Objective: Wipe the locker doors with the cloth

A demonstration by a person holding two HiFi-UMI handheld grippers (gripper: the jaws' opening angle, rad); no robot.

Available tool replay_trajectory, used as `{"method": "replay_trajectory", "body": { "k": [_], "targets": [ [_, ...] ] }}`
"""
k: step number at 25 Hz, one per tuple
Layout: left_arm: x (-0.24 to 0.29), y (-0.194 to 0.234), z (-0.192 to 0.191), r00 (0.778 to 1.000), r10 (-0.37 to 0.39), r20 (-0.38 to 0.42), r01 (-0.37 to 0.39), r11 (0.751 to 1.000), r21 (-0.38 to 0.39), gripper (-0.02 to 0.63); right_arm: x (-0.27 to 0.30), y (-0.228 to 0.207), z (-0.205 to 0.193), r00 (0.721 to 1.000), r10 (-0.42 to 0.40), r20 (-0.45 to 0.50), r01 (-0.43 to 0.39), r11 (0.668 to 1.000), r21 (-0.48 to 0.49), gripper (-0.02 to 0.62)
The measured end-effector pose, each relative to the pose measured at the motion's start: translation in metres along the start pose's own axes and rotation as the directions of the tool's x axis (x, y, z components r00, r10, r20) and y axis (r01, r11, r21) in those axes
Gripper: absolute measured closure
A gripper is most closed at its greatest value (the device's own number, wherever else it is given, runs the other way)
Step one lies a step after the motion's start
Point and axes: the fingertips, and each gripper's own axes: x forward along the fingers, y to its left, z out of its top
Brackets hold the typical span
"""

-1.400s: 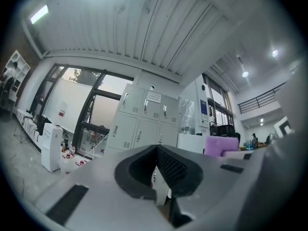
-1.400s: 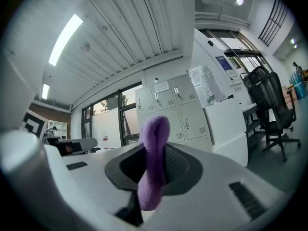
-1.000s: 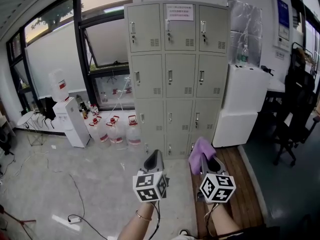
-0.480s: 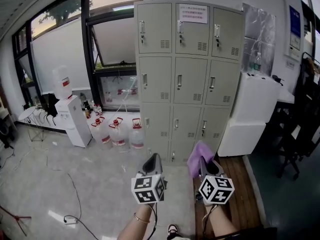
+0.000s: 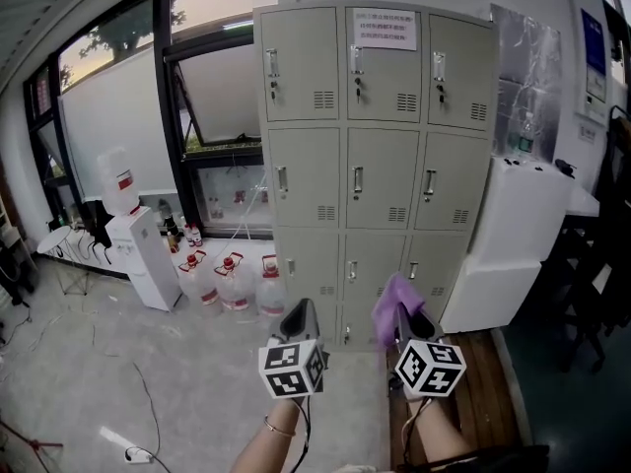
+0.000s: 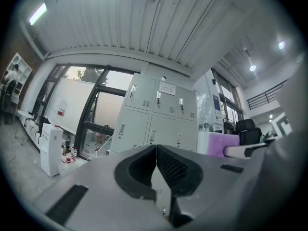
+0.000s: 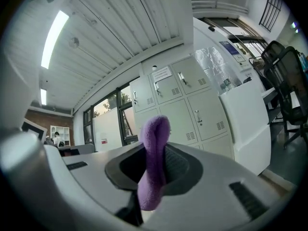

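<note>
A grey locker cabinet (image 5: 373, 156) with three columns of doors stands ahead, also in the left gripper view (image 6: 159, 114) and the right gripper view (image 7: 183, 105). My right gripper (image 5: 402, 315) is shut on a purple cloth (image 5: 391, 306), which sticks up between its jaws (image 7: 154, 158). My left gripper (image 5: 301, 315) is shut with nothing in it, its jaws (image 6: 156, 163) pressed together. Both grippers hang low in front of the bottom row of doors, some way short of them.
A white water dispenser (image 5: 138, 249) and several water jugs (image 5: 229, 279) stand left of the lockers under the window. A white box-like unit (image 5: 508, 239) stands to the right, with a wooden floor strip (image 5: 493, 402) before it. Cables and a power strip (image 5: 123, 441) lie at left.
The view has closed in on the lockers and tilted up, so they fill more of the frame. Both grippers keep their places and grips.
</note>
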Motion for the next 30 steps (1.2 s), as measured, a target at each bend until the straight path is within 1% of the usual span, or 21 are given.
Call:
{"method": "replay_trajectory", "body": {
  "k": [5,11,15,19,22,26,30],
  "targets": [
    [0.059,0.009,0.0,1.0,0.011,0.011,-0.011,1.0,0.005,0.6,0.057,-0.023,0.009,1.0,0.013,0.0,-0.013,1.0,-0.02,0.535],
    [0.106,0.022,-0.008,1.0,0.03,-0.005,-0.03,0.999,0.016,0.598,0.113,-0.036,0.011,0.999,0.05,-0.013,-0.051,0.998,-0.048,0.537],
    [0.13,0.032,-0.01,0.999,0.047,-0.015,-0.046,0.998,0.051,0.598,0.143,-0.042,0.007,0.998,0.057,-0.013,-0.058,0.998,-0.019,0.535],
    [0.156,0.043,-0.019,0.998,0.05,-0.026,-0.048,0.997,0.057,0.598,0.17,-0.051,-0.003,0.998,0.055,-0.021,-0.055,0.998,0.001,0.537],
    [0.181,0.057,-0.022,0.998,0.06,-0.013,-0.059,0.996,0.067,0.6,0.197,-0.055,-0.007,0.998,0.056,-0.023,-0.056,0.998,0.005,0.537],
    [0.226,0.081,-0.015,0.999,0.053,0.013,-0.054,0.997,0.06,0.598,0.247,-0.05,-0.004,0.998,0.066,-0.007,-0.066,0.998,-0.012,0.537],
    [0.279,0.11,0.004,0.998,0.04,0.038,-0.042,0.998,0.043,0.599,0.308,-0.04,0.009,0.997,0.076,0.013,-0.076,0.996,-0.036,0.535]
  ]
}}
